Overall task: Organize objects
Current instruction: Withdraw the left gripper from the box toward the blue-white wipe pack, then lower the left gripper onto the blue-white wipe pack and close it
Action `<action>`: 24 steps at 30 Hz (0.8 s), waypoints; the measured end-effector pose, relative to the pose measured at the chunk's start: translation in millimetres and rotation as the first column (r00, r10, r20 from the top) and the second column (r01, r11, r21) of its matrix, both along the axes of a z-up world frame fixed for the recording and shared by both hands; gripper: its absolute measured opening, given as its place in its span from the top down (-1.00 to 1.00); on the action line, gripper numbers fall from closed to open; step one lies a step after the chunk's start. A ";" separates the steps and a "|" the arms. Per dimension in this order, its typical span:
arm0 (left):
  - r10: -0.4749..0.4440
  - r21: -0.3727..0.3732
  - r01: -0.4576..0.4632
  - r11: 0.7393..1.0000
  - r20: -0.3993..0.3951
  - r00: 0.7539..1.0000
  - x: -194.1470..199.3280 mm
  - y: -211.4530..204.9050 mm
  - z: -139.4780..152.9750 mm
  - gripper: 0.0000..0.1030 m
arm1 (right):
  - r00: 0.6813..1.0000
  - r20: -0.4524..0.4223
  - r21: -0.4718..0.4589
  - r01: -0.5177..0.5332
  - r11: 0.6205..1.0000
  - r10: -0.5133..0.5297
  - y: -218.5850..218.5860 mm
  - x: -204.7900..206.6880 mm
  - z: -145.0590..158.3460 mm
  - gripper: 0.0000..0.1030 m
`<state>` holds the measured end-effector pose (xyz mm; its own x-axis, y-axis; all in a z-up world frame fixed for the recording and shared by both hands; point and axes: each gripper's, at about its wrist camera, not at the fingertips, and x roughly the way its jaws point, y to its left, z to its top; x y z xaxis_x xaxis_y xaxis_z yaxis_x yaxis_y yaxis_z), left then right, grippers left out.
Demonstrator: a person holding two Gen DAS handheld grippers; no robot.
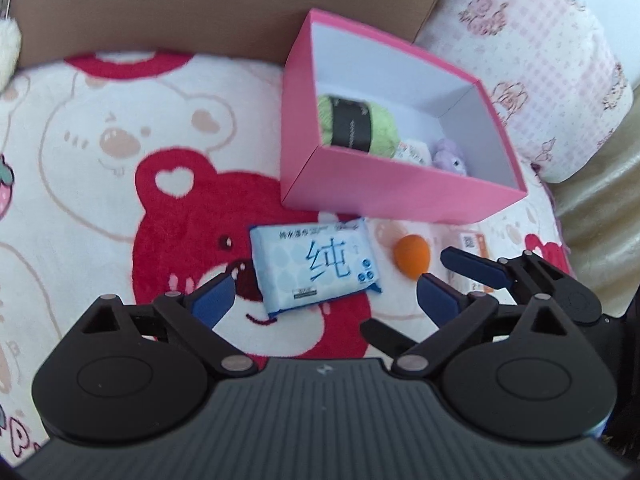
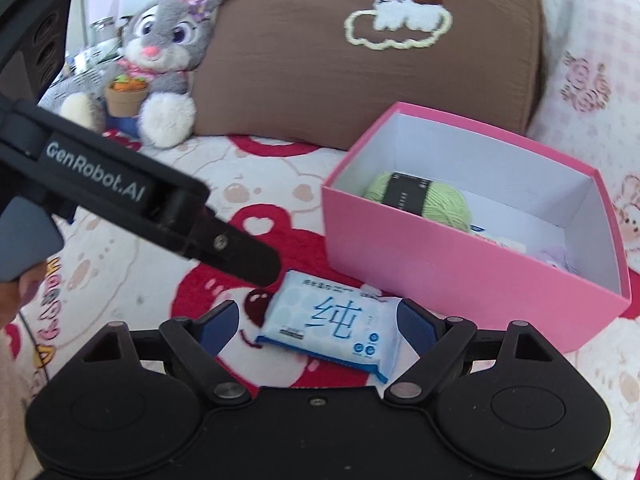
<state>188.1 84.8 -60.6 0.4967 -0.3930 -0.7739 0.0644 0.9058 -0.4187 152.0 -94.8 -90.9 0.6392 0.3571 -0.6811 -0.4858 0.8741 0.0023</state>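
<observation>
The right gripper (image 2: 318, 330) is straddling the wipes (image 2: 332, 330), jaws spread wide and empty, lining up to carry them to the box (image 2: 460, 276) ahead; the left gripper (image 1: 324, 300) is idling, also spread.

black claw (image 2: 316, 326) | blue pads (image 2: 219, 326) | silver screws | "GenRobot.AI" marking

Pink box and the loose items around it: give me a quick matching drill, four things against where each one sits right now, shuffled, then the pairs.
Things:
1. green yarn ball
2. wet wipes pack
3. orange ball
4. bunny plush

Places:
A. on the blanket just right of the wipes, outside the box
B. leaning against the brown pillow
C. inside the pink box
D. on the blanket between the open fingers of the right gripper

Pairs: 1-C, 2-D, 3-A, 4-B
</observation>
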 end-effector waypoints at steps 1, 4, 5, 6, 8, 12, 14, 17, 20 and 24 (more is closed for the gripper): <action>0.010 -0.011 -0.011 1.000 -0.016 1.000 3.2 1.1 -5.6 -0.91 | 1.000 -0.019 -0.010 0.005 1.000 -0.005 -0.3 2.9 -7.1 -0.73; 0.020 -0.015 -0.021 1.000 -0.036 0.999 10.4 1.6 -17.9 -0.91 | 0.998 -0.056 -0.034 0.022 0.999 -0.023 -2.0 10.8 -24.7 -0.73; 0.021 -0.010 -0.022 1.000 -0.037 0.999 13.1 1.3 -20.0 -0.91 | 0.997 -0.076 -0.034 0.029 0.999 -0.031 -3.0 14.4 -30.7 -0.73; 0.027 -0.008 -0.027 1.000 -0.036 0.999 15.8 1.2 -21.8 -0.91 | 0.994 -0.100 -0.031 0.039 0.999 -0.042 -4.3 18.5 -36.0 -0.73; 0.048 -0.015 -0.048 0.999 -0.031 0.998 19.3 3.8 -27.2 -0.91 | 0.988 -0.144 0.000 0.058 0.998 -0.058 -8.5 26.2 -45.8 -0.71; 0.080 -0.019 -0.082 0.996 -0.088 0.993 24.3 7.6 -44.6 -0.88 | 0.979 -0.184 0.043 0.092 0.995 -0.083 -13.7 32.8 -57.6 -0.70; 0.094 -0.021 -0.096 0.995 -0.098 0.991 26.4 9.8 -50.7 -0.87 | 0.979 -0.186 0.058 0.093 0.994 -0.080 -14.0 33.6 -59.0 -0.70; 0.107 0.006 -0.107 0.994 -0.081 0.991 30.4 9.9 -55.5 -0.82 | 0.981 -0.178 0.094 0.092 0.991 -0.074 -16.0 36.2 -56.3 -0.70; 0.098 0.008 -0.098 0.995 -0.074 0.992 33.8 9.3 -60.0 -0.73 | 0.982 -0.175 0.144 0.096 0.985 -0.070 -22.4 35.5 -55.5 -0.70; 0.105 -0.011 -0.106 0.994 -0.082 0.991 41.4 10.1 -67.8 -0.62 | 0.981 -0.180 0.176 0.110 0.978 -0.078 -28.7 39.1 -56.1 -0.69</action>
<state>229.5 94.9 -128.4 0.4717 -0.3543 -0.8075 -0.0660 0.8990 -0.4330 191.2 -123.5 -147.0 0.5550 0.4305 -0.7118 -0.3799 0.8924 0.2435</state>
